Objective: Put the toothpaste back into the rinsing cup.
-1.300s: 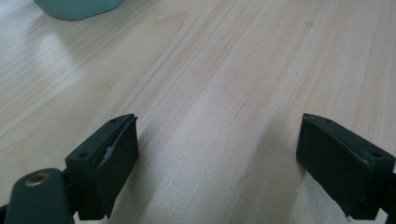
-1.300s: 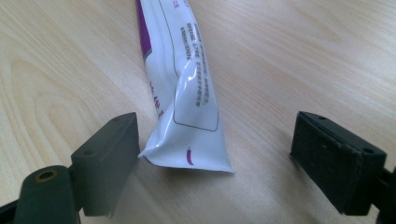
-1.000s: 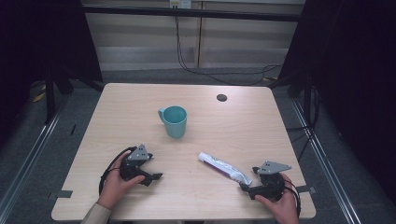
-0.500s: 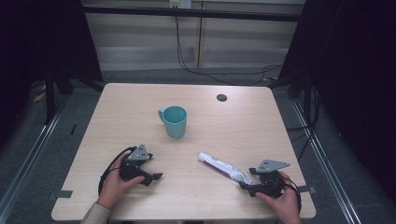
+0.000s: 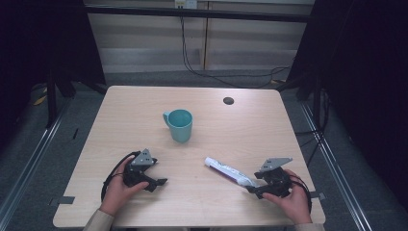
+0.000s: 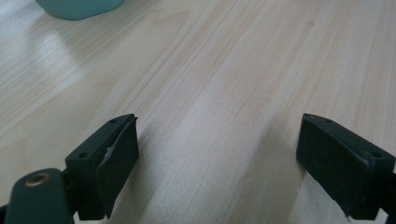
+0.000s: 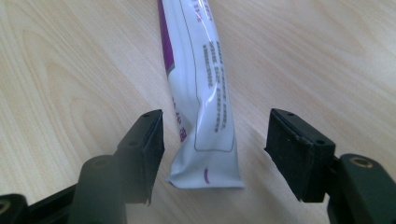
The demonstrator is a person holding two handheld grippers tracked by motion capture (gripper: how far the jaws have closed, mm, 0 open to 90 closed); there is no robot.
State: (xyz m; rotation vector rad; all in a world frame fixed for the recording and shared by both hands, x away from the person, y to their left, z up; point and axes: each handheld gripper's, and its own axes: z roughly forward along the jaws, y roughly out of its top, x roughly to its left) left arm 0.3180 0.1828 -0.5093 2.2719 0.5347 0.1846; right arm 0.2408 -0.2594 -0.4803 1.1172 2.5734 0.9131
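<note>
- Your right gripper (image 7: 210,140) straddles the crimped tail of the toothpaste tube (image 7: 198,88) – jaws have just been closing in on it, but there's still a gap on both sides, so nothing is gripped yet
- The tube lies flat on the table (image 5: 269,134) near the right front corner, cap end pointing left and far, tail toward you. That's probably why you're coming at the tail: it's the flat, thin end nearest your hand, and easy to pinch
- In the high view the right gripper (image 5: 254,186) sits right at that tail, low over the wood
- Your left gripper (image 6: 217,154) is wide open with nothing but bare wood between the jaws – parked at the near left (image 5: 155,183), looks like it's just waiting its turn
- The teal mug (image 5: 180,125) stands upright mid-table, well apart from the tube, handle to the left. My guess is the tube ends up in there, so a grip on the tail would let the cap end drop in first
</note>
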